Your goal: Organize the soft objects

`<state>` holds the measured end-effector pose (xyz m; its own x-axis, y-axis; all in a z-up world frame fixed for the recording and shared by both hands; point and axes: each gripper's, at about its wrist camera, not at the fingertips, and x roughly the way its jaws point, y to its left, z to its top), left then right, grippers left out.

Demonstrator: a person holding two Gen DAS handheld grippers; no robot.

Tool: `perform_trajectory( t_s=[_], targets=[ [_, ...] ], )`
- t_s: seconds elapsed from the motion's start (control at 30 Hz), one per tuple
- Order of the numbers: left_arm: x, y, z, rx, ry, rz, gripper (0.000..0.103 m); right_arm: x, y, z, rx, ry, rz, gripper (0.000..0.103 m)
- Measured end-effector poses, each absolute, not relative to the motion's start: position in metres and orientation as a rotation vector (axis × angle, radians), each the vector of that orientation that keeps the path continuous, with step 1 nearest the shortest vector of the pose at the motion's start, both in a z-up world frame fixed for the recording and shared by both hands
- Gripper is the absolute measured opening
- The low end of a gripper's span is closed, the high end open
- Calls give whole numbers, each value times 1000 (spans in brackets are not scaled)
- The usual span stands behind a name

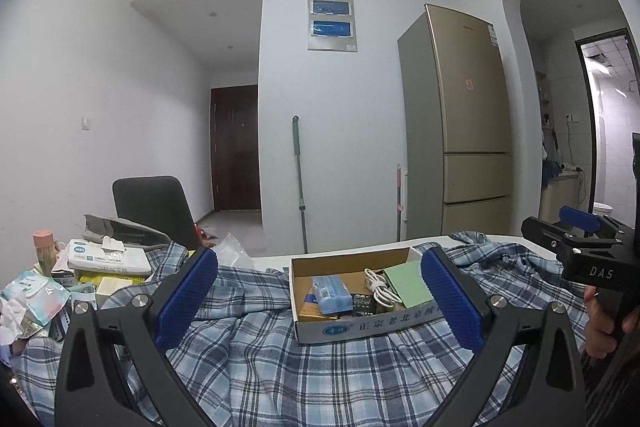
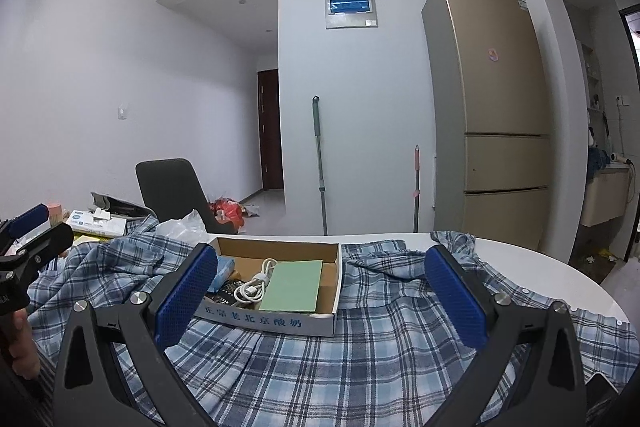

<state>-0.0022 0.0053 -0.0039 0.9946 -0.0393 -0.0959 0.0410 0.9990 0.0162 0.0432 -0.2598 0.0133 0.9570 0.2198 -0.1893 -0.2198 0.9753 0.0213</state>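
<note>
**Shirt spread out, box sitting on it**

Both grippers hover low over the near edge of the worktop (image 2: 560, 267), empty. The left gripper (image 1: 316, 303) has its fingers wide; the right gripper (image 2: 320, 303) likewise, nothing between its blue pads. The plaid shirt (image 2: 320, 367) lies rumpled across most of the worktop, reaching from the clutter at far left to the right rim. A cardboard box (image 2: 276, 319) rests on top of the shirt, holding a white cable (image 2: 252, 287), a green card (image 2: 292, 287) and a blue packet (image 1: 332, 293). Tissue packs (image 1: 106, 259) are piled at the left.

This looks like the opening step: no cloth is gripped yet. The box pins the shirt, so the next move probably calls for shifting the box off the fabric, or taking hold of a free edge such as the right hem and drawing it clear before folding.
</note>
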Motion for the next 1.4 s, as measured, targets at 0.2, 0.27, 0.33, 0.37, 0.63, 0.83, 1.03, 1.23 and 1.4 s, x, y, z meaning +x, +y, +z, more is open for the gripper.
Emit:
perform_trajectory(
  t_s=[0.2, 0.27, 0.33, 0.37, 0.63, 0.83, 1.03, 1.23, 1.4],
  targets=[
    [-1, 4, -5, 24, 97, -44, 103, 43, -255, 14, -21, 194, 228, 103],
    [-1, 5, -5, 24, 96, -41, 103, 43, -255, 14, -21, 196, 225, 103],
    [-2, 5, -5, 23, 92, -34, 103, 43, -256, 15, -16, 195, 223, 103],
    [-2, 6, -5, 22, 92, -37, 103, 43, -256, 15, -15, 195, 221, 103],
    [1, 6, -6, 28, 106, -30, 103, 43, -258, 15, -13, 190, 216, 103],
    [-1, 6, -7, 30, 96, -33, 103, 43, -258, 15, -13, 192, 215, 103],
    [0, 6, -7, 17, 98, -29, 103, 43, -257, 14, -22, 195, 205, 103],
    [2, 7, -6, 3, 109, -35, 103, 41, -254, 14, -30, 192, 204, 103],
    [1, 7, -5, 2, 106, -34, 103, 42, -256, 15, -26, 193, 182, 103]
  ],
)
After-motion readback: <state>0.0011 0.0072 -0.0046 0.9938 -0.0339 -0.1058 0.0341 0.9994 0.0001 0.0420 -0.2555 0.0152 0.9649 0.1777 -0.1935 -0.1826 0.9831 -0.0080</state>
